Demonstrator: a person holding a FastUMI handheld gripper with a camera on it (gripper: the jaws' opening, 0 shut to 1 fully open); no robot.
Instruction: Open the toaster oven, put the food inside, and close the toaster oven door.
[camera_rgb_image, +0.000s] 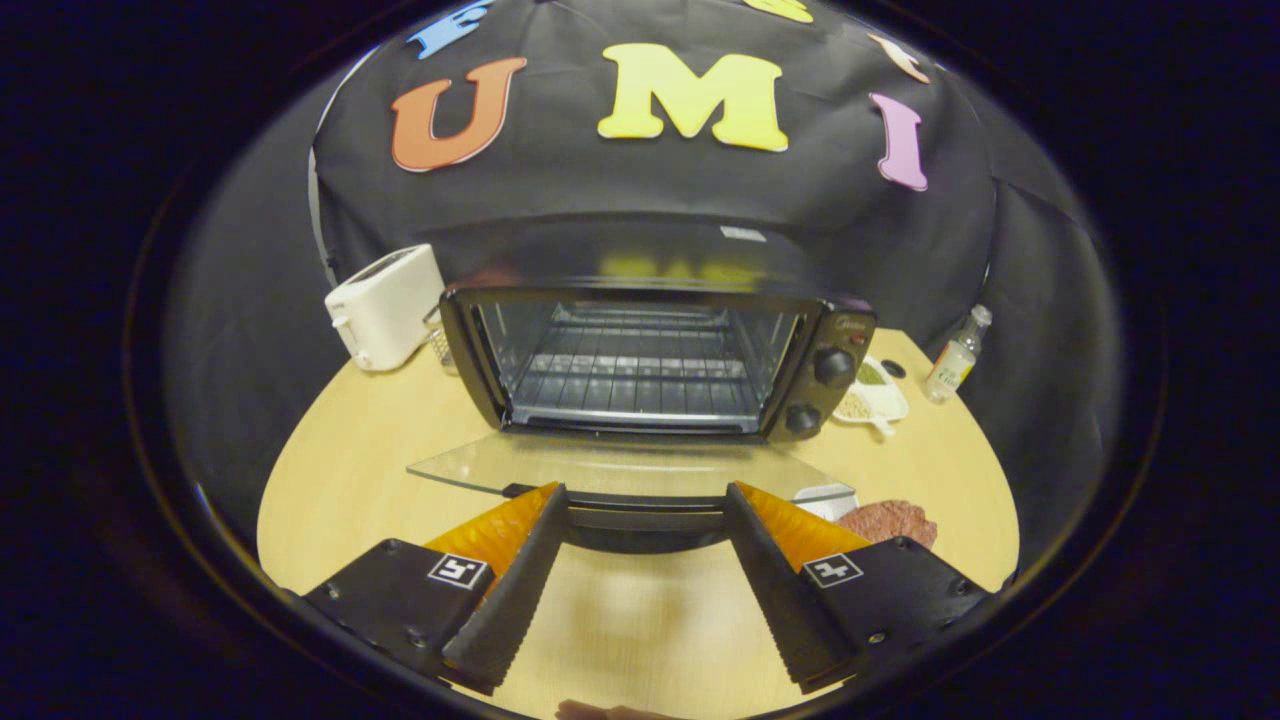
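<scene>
A pale wooden worktop (350, 490) stands before a dark cloth wall. On it sits a black toaster oven (655, 360), its glass door (620, 468) folded down flat, wire rack bare inside. The tool (645, 500) is spread wide open, its fingers either side of the door's handle (645, 522), gripping nothing. The food, a reddish meat slice (890, 520), lies just right of the door. A white toaster (385, 305) stands left of the oven, a small bottle (955, 362) right.
</scene>
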